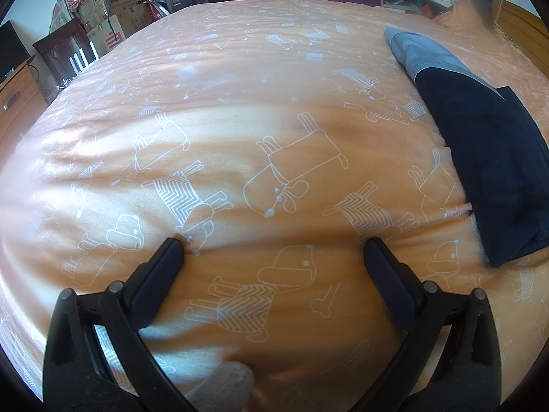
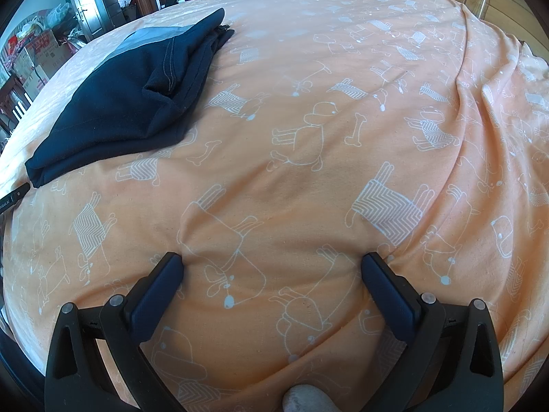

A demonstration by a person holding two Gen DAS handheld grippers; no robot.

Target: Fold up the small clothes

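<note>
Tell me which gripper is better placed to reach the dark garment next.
Hard to call. The navy garment lies between both open grippers, right of the left gripper and left of the right gripper. Its near corner looks somewhat closer to the left, so probably left.

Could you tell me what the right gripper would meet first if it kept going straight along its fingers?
Most likely the orange bedspread: the right gripper is open with its tips already pressing into it. The dark folded garment lies off to the left, outside that line, though depth is hard to judge.
</note>
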